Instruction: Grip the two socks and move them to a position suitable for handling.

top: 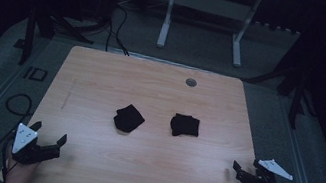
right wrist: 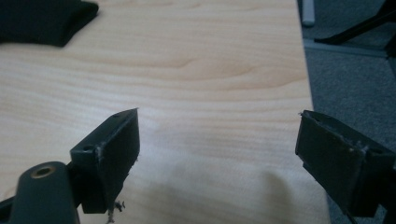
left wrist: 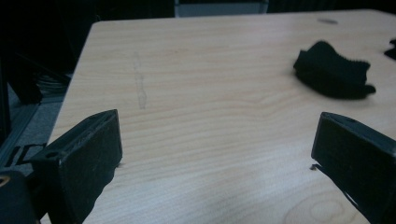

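Two small black cloth bundles lie near the middle of the wooden table (top: 103, 76): the left bundle (top: 129, 118) and the right bundle (top: 185, 125). My left gripper (top: 49, 132) rests open at the front left corner, well short of them. In the left gripper view, its jaws (left wrist: 217, 119) stand wide apart over bare wood, with the left bundle (left wrist: 334, 70) ahead to the right and the other bundle (left wrist: 391, 49) at the frame edge. My right gripper (top: 247, 165) is open at the front right edge. Its own view (right wrist: 219, 119) has a bundle (right wrist: 42, 21) at top left.
A round grey grommet (top: 191, 82) sits near the table's far edge. Behind the table stands a white desk frame (top: 165, 26). Black stands (top: 297, 95) flank the table, and cables (top: 17, 101) run over the grey floor at left.
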### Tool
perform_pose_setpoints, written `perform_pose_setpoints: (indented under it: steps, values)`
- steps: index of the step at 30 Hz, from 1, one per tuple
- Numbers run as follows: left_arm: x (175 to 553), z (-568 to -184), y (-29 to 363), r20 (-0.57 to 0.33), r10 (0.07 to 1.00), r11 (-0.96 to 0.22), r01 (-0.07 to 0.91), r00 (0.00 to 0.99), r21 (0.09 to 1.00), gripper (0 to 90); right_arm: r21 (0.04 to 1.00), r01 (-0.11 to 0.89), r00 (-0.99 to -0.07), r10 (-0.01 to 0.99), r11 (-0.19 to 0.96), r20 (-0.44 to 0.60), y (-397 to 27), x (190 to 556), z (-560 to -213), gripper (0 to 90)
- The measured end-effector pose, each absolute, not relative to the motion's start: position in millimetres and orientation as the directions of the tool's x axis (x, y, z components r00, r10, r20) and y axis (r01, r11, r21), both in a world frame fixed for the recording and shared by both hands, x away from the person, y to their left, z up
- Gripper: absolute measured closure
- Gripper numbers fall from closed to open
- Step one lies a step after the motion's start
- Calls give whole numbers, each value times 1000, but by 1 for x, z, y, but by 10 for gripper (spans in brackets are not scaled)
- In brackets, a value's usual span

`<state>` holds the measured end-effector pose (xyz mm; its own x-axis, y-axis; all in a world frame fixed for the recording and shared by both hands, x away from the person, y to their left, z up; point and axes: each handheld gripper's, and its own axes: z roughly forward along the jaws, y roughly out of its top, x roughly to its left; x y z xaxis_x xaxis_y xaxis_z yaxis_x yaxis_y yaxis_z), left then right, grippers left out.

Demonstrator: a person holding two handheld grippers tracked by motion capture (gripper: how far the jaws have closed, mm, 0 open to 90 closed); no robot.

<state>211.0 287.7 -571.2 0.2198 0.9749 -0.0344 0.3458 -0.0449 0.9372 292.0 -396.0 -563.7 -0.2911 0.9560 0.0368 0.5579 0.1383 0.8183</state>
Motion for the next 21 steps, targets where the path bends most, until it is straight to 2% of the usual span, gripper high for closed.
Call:
perform_pose_setpoints:
  steps: [7, 9, 11, 14, 18, 21]
  values:
    - [213, -570, 288, -51, 968, -42, 362, 244, 931, 22, 788, 583, -334, 943, 198, 10, -392, 287, -563, 137]
    - [214, -568, 285, -67, 966, -29, 363, 249, 931, 22, 772, 599, -396, 917, 214, 53, -392, 288, -561, 136]
    - [215, -568, 280, -85, 956, -28, 374, 281, 927, 23, 771, 600, -417, 906, 215, 72, -392, 289, -560, 136]
    - [215, -567, 267, -76, 936, -76, 410, 344, 909, 22, 765, 598, -439, 896, 241, 61, -387, 291, -556, 136]
    - [217, -566, 249, -44, 923, -146, 454, 383, 879, 22, 730, 620, -473, 879, 287, 56, -376, 296, -552, 134]
    - [219, -567, 238, -56, 909, -173, 495, 413, 852, 22, 716, 626, -504, 861, 307, 72, -367, 302, -550, 132]
